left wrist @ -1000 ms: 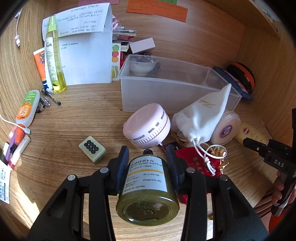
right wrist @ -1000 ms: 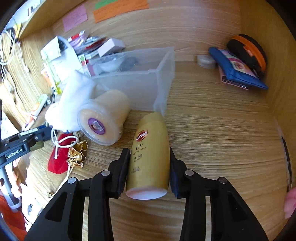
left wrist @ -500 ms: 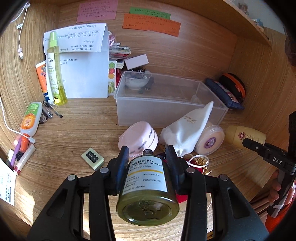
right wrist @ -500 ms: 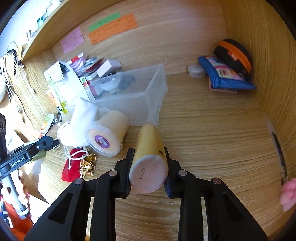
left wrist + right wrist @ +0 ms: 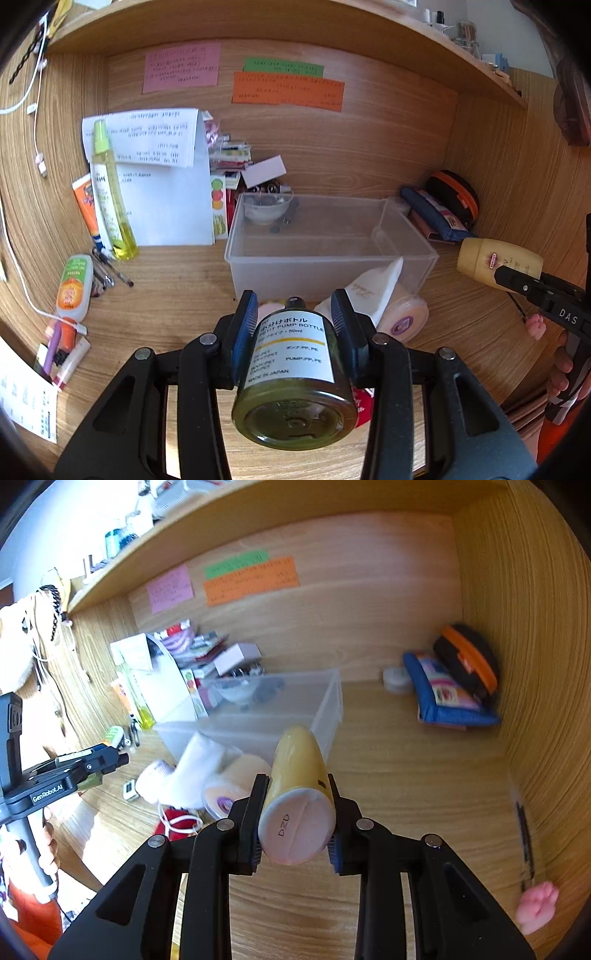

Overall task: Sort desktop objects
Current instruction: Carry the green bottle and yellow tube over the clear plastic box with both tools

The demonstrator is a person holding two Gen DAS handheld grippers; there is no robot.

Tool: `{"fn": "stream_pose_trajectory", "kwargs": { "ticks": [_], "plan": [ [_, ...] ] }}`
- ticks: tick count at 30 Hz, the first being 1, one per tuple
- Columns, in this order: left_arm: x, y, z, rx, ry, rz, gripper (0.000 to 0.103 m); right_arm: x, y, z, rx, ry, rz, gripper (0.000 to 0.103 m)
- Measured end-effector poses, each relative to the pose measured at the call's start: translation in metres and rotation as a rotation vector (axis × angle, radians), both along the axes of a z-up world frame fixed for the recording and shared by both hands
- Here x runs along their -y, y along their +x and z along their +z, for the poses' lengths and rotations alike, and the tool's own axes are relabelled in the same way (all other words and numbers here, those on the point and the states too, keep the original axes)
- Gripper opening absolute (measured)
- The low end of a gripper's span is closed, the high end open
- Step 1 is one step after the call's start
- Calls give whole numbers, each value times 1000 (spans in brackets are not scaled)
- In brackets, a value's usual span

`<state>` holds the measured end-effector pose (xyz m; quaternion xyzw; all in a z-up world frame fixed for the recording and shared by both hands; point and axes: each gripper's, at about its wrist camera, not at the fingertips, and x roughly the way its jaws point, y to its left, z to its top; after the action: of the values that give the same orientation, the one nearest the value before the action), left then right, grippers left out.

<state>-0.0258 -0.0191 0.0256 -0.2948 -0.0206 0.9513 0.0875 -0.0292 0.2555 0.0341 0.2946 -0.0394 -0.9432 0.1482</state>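
Note:
My left gripper (image 5: 291, 310) is shut on a small olive pump bottle (image 5: 291, 373) with a white label, held above the desk in front of the clear plastic bin (image 5: 325, 254). My right gripper (image 5: 295, 797) is shut on a gold sunscreen bottle (image 5: 299, 775), lifted off the desk right of the bin (image 5: 266, 716). The sunscreen also shows at the right of the left wrist view (image 5: 495, 258). The left gripper shows in the right wrist view (image 5: 107, 757).
A white drawstring pouch (image 5: 373, 291), a round cream jar (image 5: 402, 317) and a red pouch (image 5: 173, 823) lie before the bin. A yellow spray bottle (image 5: 110, 199), tubes and papers stand left. A blue pouch (image 5: 443, 698) and orange-black case (image 5: 469, 661) sit back right.
Both grippers have risen and pulled back from the desk with their bottles. The right gripper closed on the sunscreen and lifted it off the desk.

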Motion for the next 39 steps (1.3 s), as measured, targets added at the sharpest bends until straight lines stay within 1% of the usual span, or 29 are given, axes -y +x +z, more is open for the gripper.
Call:
{"fn": "stream_pose_trajectory", "kwargs": {
  "ticks": [6,12,15,20,28,37,39],
  "plan": [
    [-5,-7,21,-39,-22,-30,41,6,-2,19,-52,12,31,25],
    [-13,-21,39,-68,-60,-47,41,17,-17,35,-81,24,70,25],
    [-17,-31,44,-77,-63,-50,41,24,-24,41,-97,40,85,25],
    [-22,-51,51,-76,-65,-74,41,33,-43,46,-90,39,111,25],
    [-26,-92,49,-38,-70,-86,41,46,-78,48,-75,53,129,25],
    [-24,-141,34,32,-81,-84,41,61,-121,39,-27,75,168,25],
    [-22,-152,29,46,-87,-70,41,65,-130,36,-14,85,177,25]
  ]
}}
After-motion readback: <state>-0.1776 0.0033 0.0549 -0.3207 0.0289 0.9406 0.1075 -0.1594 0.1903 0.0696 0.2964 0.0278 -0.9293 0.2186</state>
